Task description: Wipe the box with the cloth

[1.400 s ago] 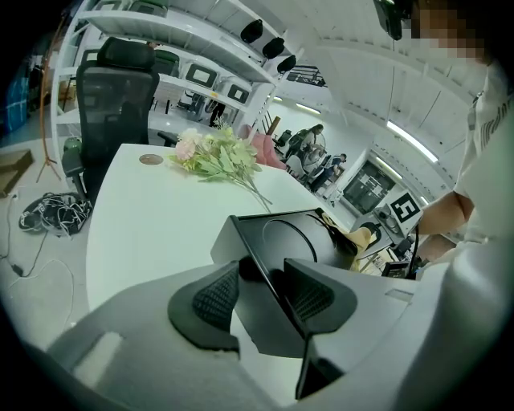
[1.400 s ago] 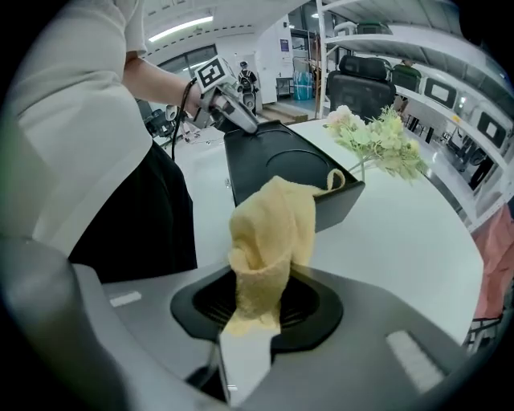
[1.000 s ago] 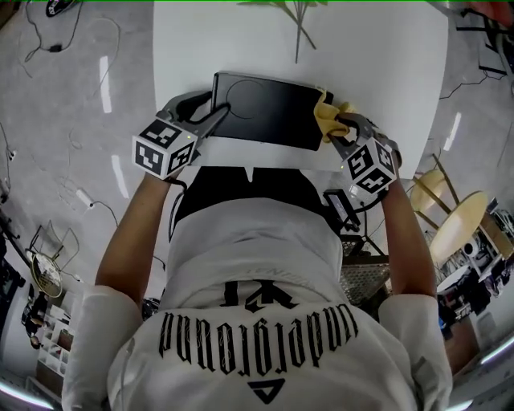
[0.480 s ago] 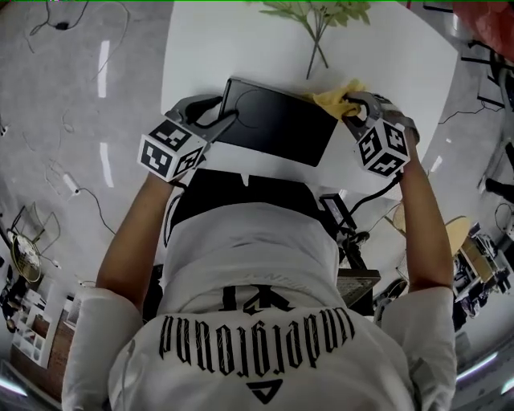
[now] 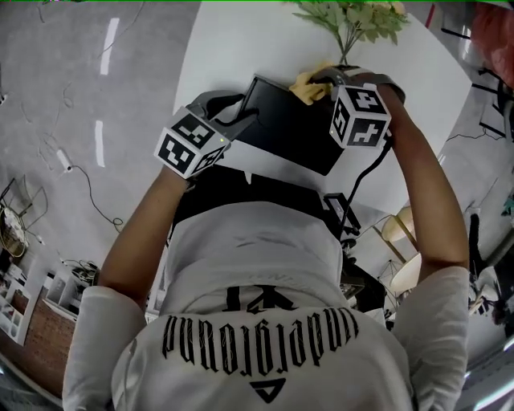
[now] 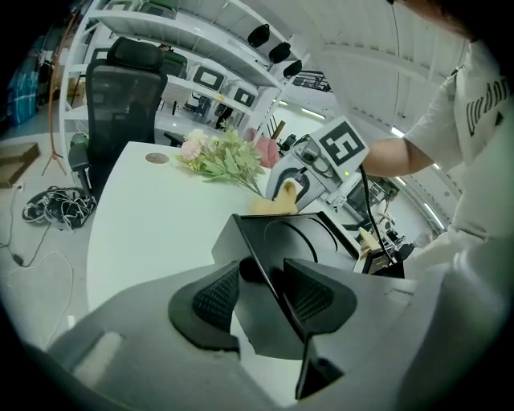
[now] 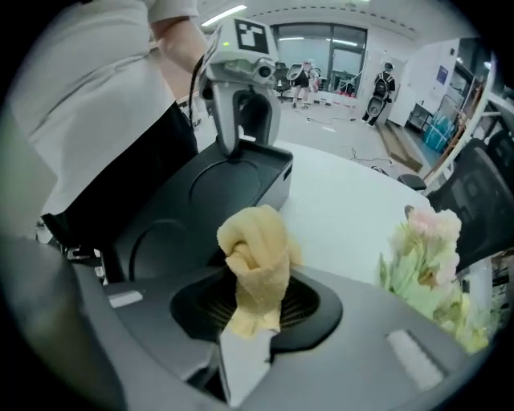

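Note:
A flat black box [image 5: 293, 128] lies on the white table [image 5: 241, 40]. My left gripper [image 5: 239, 120] is shut on the box's near left corner; in the left gripper view the box's edge [image 6: 265, 277] runs between the two pads. A yellow cloth [image 5: 307, 84] is bunched at the box's far edge, with my right gripper [image 5: 317, 80] shut on it. In the right gripper view the cloth [image 7: 255, 261] sticks up from the jaws over the black box [image 7: 201, 201], with the left gripper [image 7: 237, 64] at the far corner.
A bunch of green and pink artificial flowers [image 5: 353, 20] lies on the table just beyond the box, close to the right gripper; the flowers [image 7: 426, 265] show at the right of the right gripper view. The person's body crowds the table's near edge. Cables [image 6: 56, 209] lie on the floor.
The right gripper has carried the cloth from the box's right side up and leftward along its far edge. The left gripper has kept its hold on the corner.

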